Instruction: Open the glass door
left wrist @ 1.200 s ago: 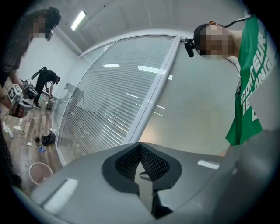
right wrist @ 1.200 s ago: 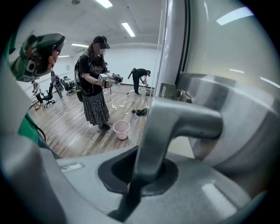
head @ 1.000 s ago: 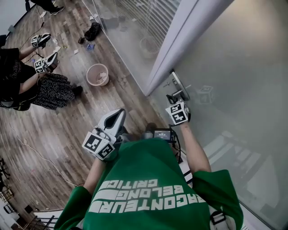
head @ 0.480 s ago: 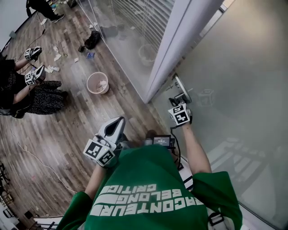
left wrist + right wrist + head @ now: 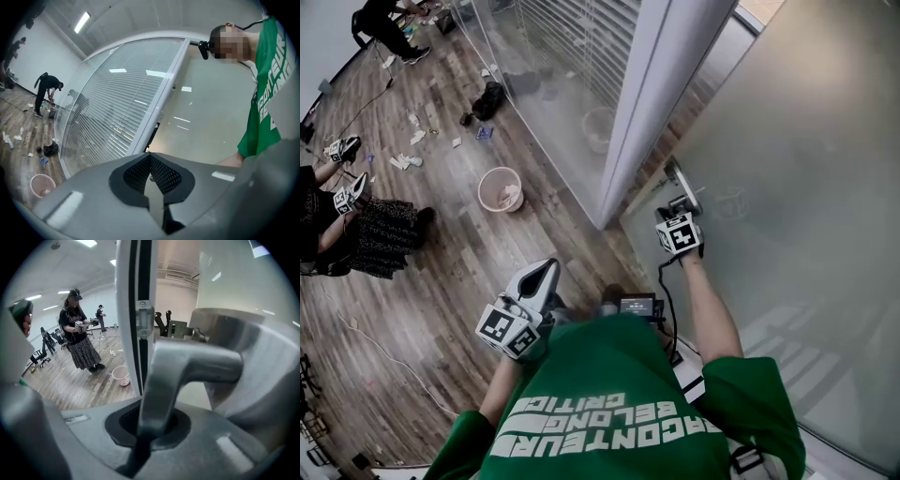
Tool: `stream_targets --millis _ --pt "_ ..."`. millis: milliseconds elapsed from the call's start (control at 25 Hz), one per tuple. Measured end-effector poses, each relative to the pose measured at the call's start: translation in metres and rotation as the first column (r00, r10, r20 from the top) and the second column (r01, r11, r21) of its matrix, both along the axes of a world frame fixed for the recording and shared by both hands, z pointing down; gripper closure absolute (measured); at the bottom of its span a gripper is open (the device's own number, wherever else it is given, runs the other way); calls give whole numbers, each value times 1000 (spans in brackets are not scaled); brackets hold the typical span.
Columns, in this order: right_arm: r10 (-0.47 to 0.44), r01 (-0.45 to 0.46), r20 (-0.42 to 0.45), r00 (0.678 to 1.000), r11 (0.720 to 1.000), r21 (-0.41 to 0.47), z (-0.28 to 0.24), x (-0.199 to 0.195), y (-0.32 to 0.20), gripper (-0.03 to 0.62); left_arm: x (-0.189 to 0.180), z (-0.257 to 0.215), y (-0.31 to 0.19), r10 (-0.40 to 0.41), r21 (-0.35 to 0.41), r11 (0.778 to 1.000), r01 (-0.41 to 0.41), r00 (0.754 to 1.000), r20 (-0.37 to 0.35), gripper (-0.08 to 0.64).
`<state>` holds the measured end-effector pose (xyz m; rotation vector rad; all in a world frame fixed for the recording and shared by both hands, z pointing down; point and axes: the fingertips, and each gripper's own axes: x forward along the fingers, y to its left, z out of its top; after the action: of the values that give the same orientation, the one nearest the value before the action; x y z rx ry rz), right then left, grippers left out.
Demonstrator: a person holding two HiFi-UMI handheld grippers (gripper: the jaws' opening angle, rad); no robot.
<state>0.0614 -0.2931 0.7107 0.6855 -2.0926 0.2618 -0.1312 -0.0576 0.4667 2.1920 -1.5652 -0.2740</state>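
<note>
Right gripper view: the right claw (image 5: 152,427) is clamped on the door handle (image 5: 192,364), at the edge of the glass door (image 5: 797,169). I judge the smooth lever could slip free if pulled askew. The left claw (image 5: 150,164), pressed together and empty, is well apart from the handle.

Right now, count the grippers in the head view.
4: the left gripper, the right gripper on the door handle, two held by the person at the left edge. Others may be hidden.

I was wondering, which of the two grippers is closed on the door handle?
The right gripper: its jaws clamp the silver lever handle of the frosted glass door. The left gripper hangs away from the door, holding nothing.
</note>
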Motion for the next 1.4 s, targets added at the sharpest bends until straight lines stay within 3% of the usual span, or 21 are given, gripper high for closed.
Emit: stream_targets --millis 160,360,600,1000,1400 --pt "68 -70 -38 997 996 -47 8 21 -16 600 5 5 -2 -1 -1 1000 1 1000 4 543" --pt "106 -124 -150 983 985 -116 7 49 -27 600 12 5 -3 -3 2 1000 3 1000 1 543" --pt "160 -195 -231 960 971 -138 7 77 -51 600 19 5 -10 -4 16 1000 4 1000 3 543" --pt "168 -260 -384 908 944 -201 3 129 -80 598 28 7 -20 -6 18 1000 6 1000 3 543" --pt "206 -308 -396 895 927 -212 10 178 -120 598 62 13 -46 32 22 999 -32 999 21 543"
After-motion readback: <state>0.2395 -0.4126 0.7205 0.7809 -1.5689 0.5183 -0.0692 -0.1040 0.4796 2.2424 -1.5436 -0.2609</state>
